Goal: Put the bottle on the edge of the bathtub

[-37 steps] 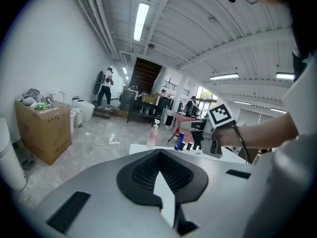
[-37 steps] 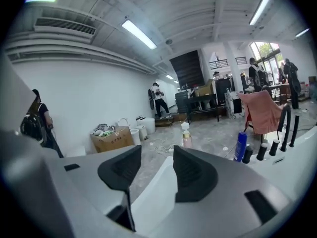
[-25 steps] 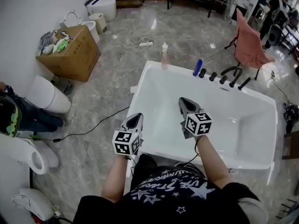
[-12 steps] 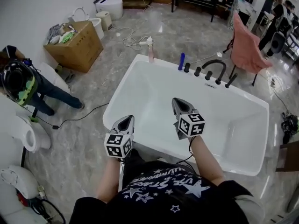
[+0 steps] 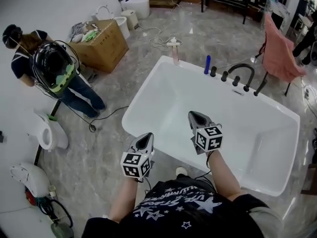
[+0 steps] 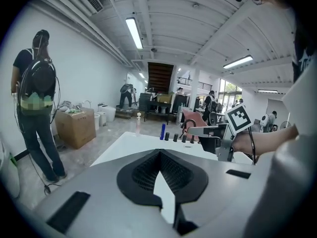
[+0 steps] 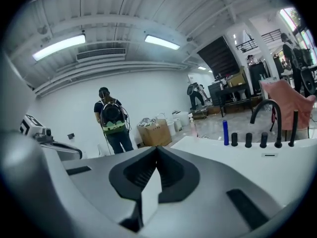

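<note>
No clearly legible text anywhere

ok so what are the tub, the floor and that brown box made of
Bathtub: smooth glossy white with soft reflections, likely acrylic or enamel. Floor: polished grey veined surface that mirrors the lights; marble or an imitation, cannot tell which. Box: matte brown, looks like plain cardboard.
</note>
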Available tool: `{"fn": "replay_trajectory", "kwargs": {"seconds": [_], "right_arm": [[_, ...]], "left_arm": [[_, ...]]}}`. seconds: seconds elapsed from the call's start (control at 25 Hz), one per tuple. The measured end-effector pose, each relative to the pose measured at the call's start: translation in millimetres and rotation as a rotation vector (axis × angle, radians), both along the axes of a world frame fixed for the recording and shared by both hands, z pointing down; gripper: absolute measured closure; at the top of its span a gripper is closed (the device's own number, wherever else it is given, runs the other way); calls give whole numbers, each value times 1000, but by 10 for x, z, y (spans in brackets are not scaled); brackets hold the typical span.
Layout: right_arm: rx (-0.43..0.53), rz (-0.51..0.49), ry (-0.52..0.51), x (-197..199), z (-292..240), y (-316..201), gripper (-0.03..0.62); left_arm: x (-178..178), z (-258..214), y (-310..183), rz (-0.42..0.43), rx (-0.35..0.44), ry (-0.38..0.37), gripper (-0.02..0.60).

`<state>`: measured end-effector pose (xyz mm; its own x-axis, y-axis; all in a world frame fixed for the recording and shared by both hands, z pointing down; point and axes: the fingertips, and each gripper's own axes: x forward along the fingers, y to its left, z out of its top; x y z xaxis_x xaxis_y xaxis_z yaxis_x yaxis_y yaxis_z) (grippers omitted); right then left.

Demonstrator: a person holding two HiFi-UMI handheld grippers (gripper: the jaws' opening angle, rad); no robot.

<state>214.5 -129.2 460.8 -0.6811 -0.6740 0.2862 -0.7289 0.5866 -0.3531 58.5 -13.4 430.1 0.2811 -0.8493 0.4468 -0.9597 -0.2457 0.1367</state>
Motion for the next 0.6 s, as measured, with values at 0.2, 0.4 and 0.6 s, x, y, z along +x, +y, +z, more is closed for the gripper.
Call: {"fn": "replay_trajectory", "kwargs": {"seconds": [0.2, 0.4, 0.6], "right_arm": [[-30, -59, 26, -22, 151, 227, 580], [3, -127, 48, -168, 141, 435, 580], [33, -127, 32, -152, 1, 746, 580]], "left_arm": [[163, 50, 302, -23, -10, -23, 568], [106, 243, 765, -90, -40, 1, 566], [52, 285, 1184, -155, -36, -36, 568]]}}
